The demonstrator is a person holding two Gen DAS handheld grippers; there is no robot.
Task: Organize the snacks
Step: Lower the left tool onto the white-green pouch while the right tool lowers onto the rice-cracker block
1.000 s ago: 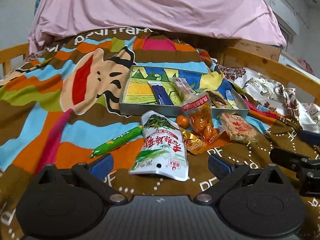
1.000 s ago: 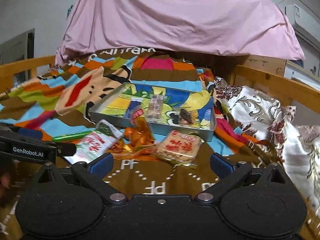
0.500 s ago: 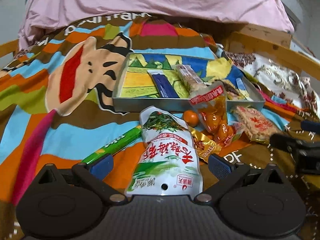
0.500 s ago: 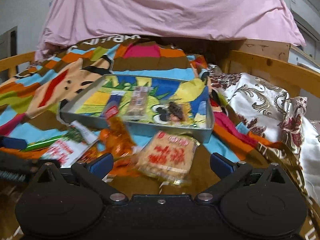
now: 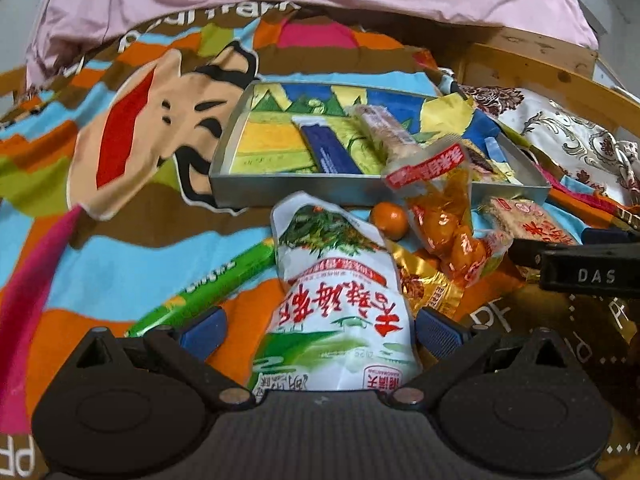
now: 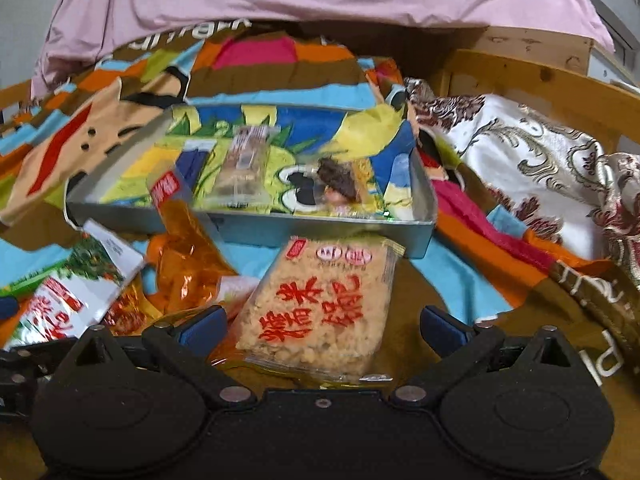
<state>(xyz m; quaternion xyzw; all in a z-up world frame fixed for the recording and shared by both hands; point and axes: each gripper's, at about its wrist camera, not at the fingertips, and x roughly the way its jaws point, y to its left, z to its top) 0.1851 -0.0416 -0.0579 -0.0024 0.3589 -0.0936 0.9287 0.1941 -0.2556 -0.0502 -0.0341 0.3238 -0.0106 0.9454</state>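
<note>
Left wrist view first: the left gripper (image 5: 320,326) is spread wide, its blue pads either side of a white and green pouch (image 5: 336,300) that lies flat on the striped blanket (image 5: 100,264). Just left of the pouch lies a green stick (image 5: 208,284); to its right sit a gold wrapper (image 5: 428,284) and an orange bag (image 5: 444,220), with a small orange fruit (image 5: 389,220) behind. Farther off is the metal tray (image 5: 296,190), already holding a blue bar (image 5: 328,148) and other packets. Closing now may also catch the gold wrapper, since it touches the pouch's right edge, and the slick film may slip.

Right wrist view: the right gripper (image 6: 320,326) is likewise spread, straddling the near end of a clear rice cracker pack (image 6: 324,304), which lies just in front of the tray (image 6: 256,230). The orange bag (image 6: 188,268) leans close on the left. A hard squeeze could crush the cracker. The left tool sits near on the left, so both lifting toward the tray together risks a bump.
</note>
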